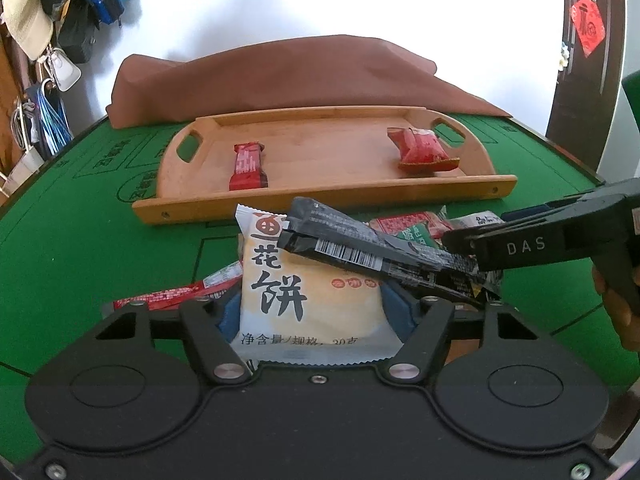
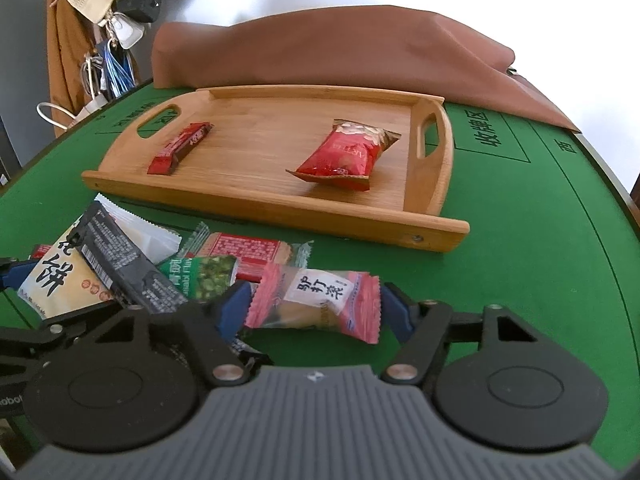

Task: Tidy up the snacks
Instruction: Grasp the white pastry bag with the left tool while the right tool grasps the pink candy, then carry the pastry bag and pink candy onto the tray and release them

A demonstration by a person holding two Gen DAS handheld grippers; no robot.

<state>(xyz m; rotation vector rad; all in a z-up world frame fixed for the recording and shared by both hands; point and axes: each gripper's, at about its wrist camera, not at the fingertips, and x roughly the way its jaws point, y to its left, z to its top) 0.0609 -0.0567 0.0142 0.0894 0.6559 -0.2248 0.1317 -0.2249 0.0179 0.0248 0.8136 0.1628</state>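
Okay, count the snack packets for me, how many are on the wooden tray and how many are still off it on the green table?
On the wooden tray: 2 (red bar wrapper, red pouch)
Off the tray, on or over the green table: 6 visible
Total: 8

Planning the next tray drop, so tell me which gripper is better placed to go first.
Right, probably. Its fingers bracket only the pink packet, with open felt up to the wooden tray. The left gripper brackets the white pastry packet, but the black bar lies across it.
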